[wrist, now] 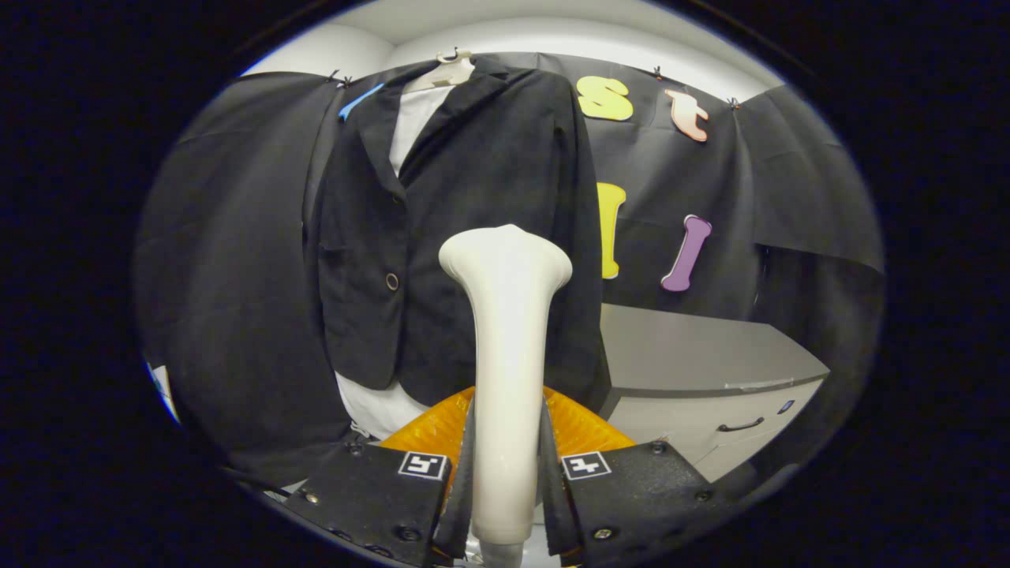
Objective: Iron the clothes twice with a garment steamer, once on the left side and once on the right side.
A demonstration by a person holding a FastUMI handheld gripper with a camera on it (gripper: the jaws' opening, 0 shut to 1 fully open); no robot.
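A black blazer (473,205) over a white shirt (410,126) hangs on a pale hanger (446,72) against the booth's wall, straight ahead. My gripper (505,465) is shut on the cream handle of the garment steamer (509,339), both fingers pressing on its sides. The steamer stands upright between the fingers, its flared head at mid-height of the blazer, in front of the right front panel just right of the button (392,282). I cannot tell whether the head touches the cloth.
A grey cabinet (710,371) with a drawer handle (740,426) stands low on the right of the blazer. The white shirt tail (379,410) hangs below the blazer's hem. An orange ribbed part (584,430) shows just behind the fingers.
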